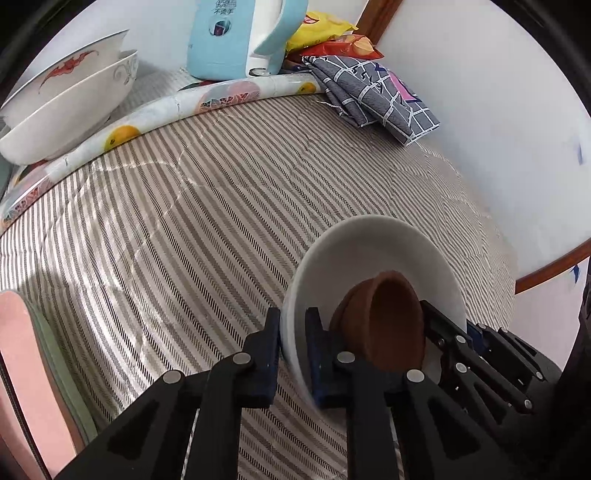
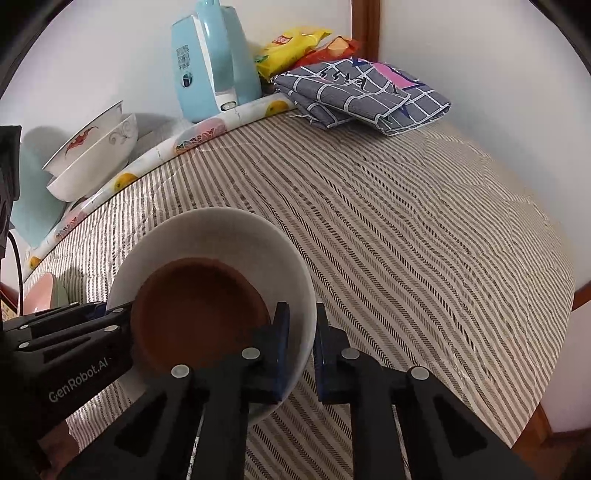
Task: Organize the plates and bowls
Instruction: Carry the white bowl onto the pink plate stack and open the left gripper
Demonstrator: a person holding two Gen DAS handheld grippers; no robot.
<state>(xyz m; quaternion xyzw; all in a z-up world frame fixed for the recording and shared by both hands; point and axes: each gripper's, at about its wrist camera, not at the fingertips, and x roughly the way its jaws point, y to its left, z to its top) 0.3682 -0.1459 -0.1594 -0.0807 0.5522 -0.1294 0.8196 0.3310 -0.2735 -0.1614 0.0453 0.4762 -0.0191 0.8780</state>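
A white bowl (image 1: 373,254) with a small brown bowl (image 1: 388,325) inside it is held above the striped tablecloth. My left gripper (image 1: 293,354) is shut on the white bowl's left rim. My right gripper (image 2: 301,350) is shut on the opposite rim of the white bowl (image 2: 207,236); the brown bowl (image 2: 195,314) sits in it. Each gripper shows in the other's view, the right one (image 1: 480,365) and the left one (image 2: 74,332). Two stacked white patterned bowls (image 1: 66,107) stand at the back left, also in the right wrist view (image 2: 96,158).
A light blue kettle (image 1: 236,37) stands at the back, with yellow and red snack bags (image 1: 325,33) and a folded grey checked cloth (image 1: 373,96) beside it. A pink and green bowl stack (image 2: 46,295) sits at the left. White walls close the back and right.
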